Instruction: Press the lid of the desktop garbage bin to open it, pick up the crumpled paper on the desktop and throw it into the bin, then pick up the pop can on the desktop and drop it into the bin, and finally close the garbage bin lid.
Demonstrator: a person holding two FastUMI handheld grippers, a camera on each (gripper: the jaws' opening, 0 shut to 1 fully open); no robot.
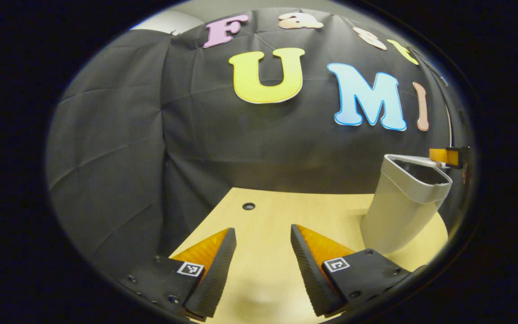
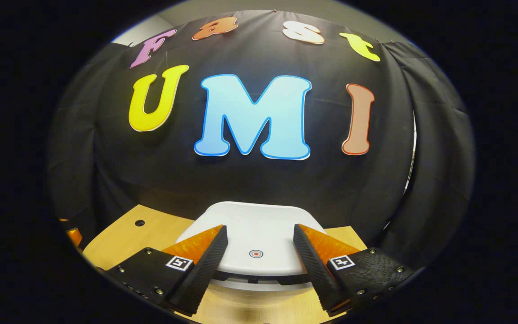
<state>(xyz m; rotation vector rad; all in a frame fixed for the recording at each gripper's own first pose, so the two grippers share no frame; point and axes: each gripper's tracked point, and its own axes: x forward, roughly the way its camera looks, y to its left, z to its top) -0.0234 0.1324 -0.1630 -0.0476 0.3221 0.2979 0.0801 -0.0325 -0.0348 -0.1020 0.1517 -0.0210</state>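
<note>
White plastic makes up the one garbage bin point(image 1: 403, 202), which stands on the pale wooden desktop point(image 1: 268, 216) near its right-hand edge in the left gripper view, close to the black cloth wall point(image 1: 119, 135) behind it. In that view the bin's lid looks partly raised, its dark mouth showing beneath the rim. Seen from the right gripper view, the lid point(image 2: 252, 229) is a smooth white panel with a single small red ring mark point(image 2: 256, 254) near its front edge, and a dark gap runs under that edge.

Directly above the lid's front hangs the right gripper point(image 2: 259, 256), its two fingers spread wide on either side of the ring mark; whether they touch the lid I cannot tell. Its tip also appears just past the bin's far rim in the left gripper view.

Left of the bin, the left gripper point(image 1: 262, 265) hovers over bare desktop with its fingers parted and nothing between them. Open wood stretches from the bin to the desk's left edge, broken by one small round hole point(image 1: 248, 206) near the back edge.
</note>
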